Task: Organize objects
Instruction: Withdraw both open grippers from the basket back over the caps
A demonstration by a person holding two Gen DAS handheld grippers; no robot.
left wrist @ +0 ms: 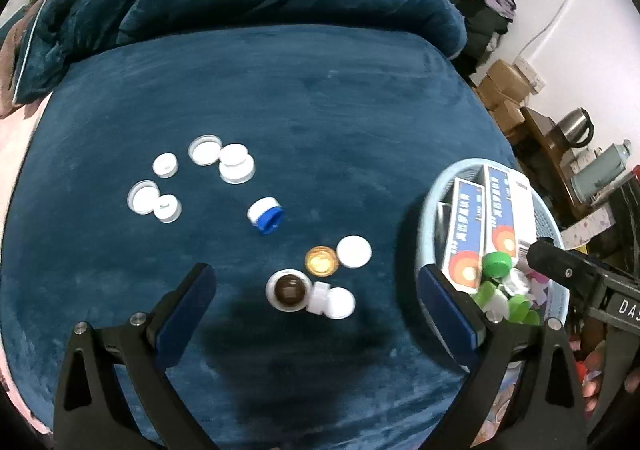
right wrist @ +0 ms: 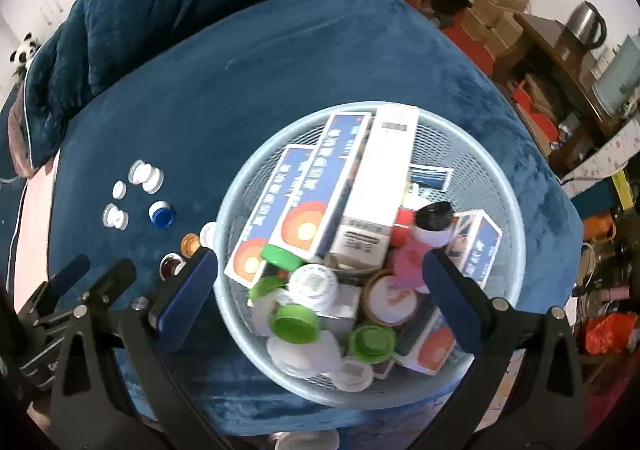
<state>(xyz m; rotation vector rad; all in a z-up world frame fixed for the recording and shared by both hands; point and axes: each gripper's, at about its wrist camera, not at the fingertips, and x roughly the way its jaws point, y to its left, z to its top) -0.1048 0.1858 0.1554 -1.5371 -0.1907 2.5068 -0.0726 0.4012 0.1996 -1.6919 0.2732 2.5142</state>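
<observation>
Now I am looking down at the blue blanket (left wrist: pixel 320 109). Far left, white lids (left wrist: pixel 204 149) are lying in a little bunch. Next, a blue and white cap (left wrist: pixel 266 214) is tipping on its side. Near me, a gold lid (left wrist: pixel 321 260) is sitting just beside a brown-topped jar (left wrist: pixel 289 290). My left claw (left wrist: pixel 316 298) is hanging wide, holding nothing. On the right, my right claw (right wrist: pixel 320 282) is gaping wide over the light blue basket (right wrist: pixel 500 185), full of boxes (right wrist: pixel 304 189) and green caps (right wrist: pixel 294 322).
</observation>
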